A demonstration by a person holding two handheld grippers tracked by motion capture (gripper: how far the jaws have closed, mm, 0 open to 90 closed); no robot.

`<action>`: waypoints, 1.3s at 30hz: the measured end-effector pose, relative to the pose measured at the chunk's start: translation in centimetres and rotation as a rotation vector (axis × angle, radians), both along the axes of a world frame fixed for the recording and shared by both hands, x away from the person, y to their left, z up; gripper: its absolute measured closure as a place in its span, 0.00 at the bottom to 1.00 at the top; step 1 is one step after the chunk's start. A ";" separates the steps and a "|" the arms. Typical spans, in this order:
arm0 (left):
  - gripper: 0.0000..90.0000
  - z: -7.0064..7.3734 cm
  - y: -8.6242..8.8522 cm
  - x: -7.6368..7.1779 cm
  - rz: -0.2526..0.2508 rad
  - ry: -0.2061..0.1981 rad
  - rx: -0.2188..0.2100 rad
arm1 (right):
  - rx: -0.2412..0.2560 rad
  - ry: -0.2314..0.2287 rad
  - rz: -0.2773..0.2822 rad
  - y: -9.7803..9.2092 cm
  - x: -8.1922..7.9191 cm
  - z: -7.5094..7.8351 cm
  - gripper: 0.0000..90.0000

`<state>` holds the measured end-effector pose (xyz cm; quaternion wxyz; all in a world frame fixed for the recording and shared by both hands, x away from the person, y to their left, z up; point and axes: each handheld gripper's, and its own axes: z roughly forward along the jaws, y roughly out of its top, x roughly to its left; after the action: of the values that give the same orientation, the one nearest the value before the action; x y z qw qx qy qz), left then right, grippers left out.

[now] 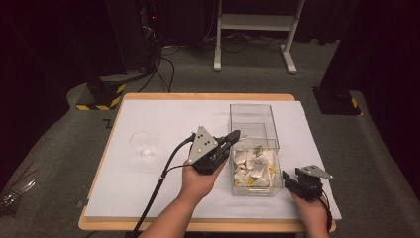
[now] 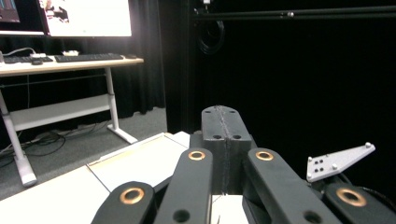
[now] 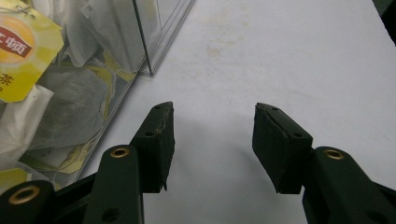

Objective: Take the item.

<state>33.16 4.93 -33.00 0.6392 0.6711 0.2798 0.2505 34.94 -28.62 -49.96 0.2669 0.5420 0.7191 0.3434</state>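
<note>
Fingers of the left gripper (image 1: 233, 136) are pressed together above the clear box (image 1: 255, 186) of tea bags (image 1: 253, 168) near the desk's right front edge; whether they pinch a bag I cannot tell. Right gripper (image 3: 212, 140) rests spread beside the box. The glass cup (image 1: 141, 144) at left looks empty, so delivery remains.

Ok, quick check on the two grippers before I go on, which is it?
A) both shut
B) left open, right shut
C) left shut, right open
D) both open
C: in the left gripper view the left gripper has its jaws pressed together along one seam, while in the right gripper view the right gripper shows a wide gap over bare white table beside the clear box of tea bags.
</note>
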 end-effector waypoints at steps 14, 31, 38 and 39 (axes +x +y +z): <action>1.00 1.2 1.1 -0.3 0.020 -0.045 -0.040 | -0.006 0.001 0.000 0.0 0.0 0.0 0.55; 1.00 2.4 3.0 -0.3 0.062 -0.069 -0.058 | -0.006 0.005 -0.001 0.0 0.1 0.0 0.55; 1.00 2.2 4.0 0.1 0.084 -0.062 -0.055 | -0.006 0.005 -0.001 0.0 0.1 0.0 0.55; 1.00 2.2 4.2 0.1 0.087 -0.062 -0.049 | -0.006 0.005 -0.001 0.0 0.1 0.0 0.55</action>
<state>33.29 9.13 -30.84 0.6523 0.6345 0.2945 0.2919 35.02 -28.57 -49.99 0.2667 0.5425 0.7205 0.3396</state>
